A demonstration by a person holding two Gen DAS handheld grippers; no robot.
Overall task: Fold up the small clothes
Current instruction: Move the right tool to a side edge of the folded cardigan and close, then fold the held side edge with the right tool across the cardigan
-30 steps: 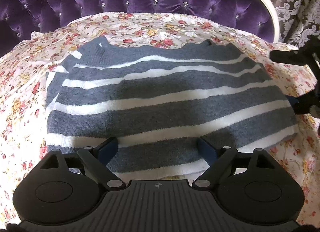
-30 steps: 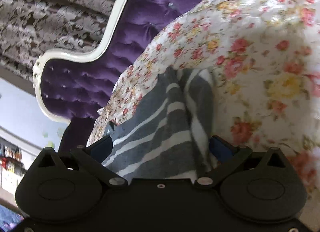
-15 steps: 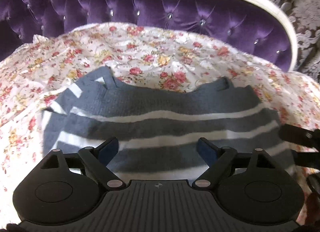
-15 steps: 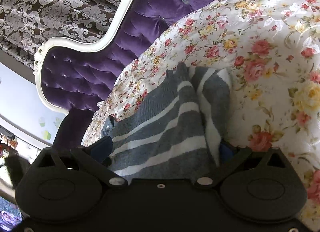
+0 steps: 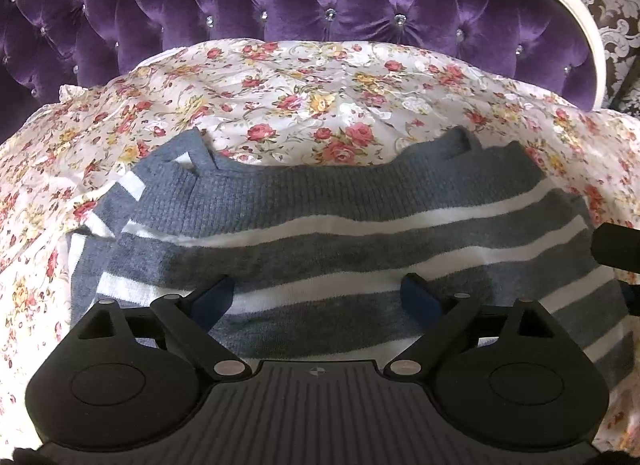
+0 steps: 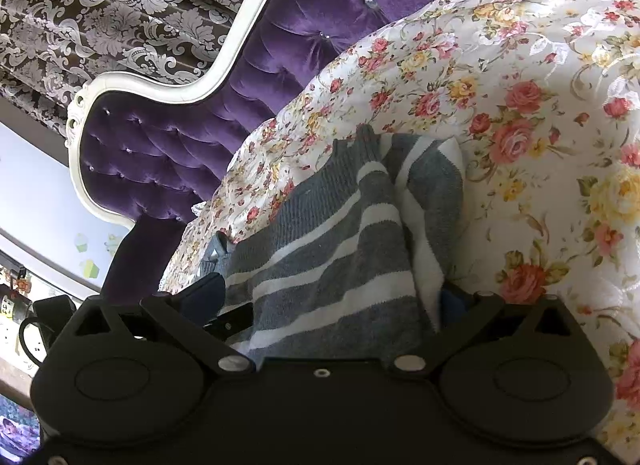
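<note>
A grey sweater with white stripes (image 5: pixel 340 233) lies folded on a floral bedspread (image 5: pixel 304 97). Its ribbed edge faces the headboard. My left gripper (image 5: pixel 318 297) is open and hovers low over the sweater's near part, with cloth showing between the blue pads. My right gripper (image 6: pixel 328 297) is open at the sweater's (image 6: pixel 332 249) right edge, with the cloth bunched between its fingers. The right gripper's black finger shows at the right edge of the left wrist view (image 5: pixel 616 249).
A purple tufted headboard (image 5: pixel 320 9) with a white frame stands behind the bedspread. Patterned curtains (image 6: pixel 120 5) hang behind it. The bedspread (image 6: pixel 540 105) stretches to the right of the sweater.
My left gripper has moved forward over the sweater toward the headboard. My right gripper has moved further in along the sweater's right edge. Both stayed open.
</note>
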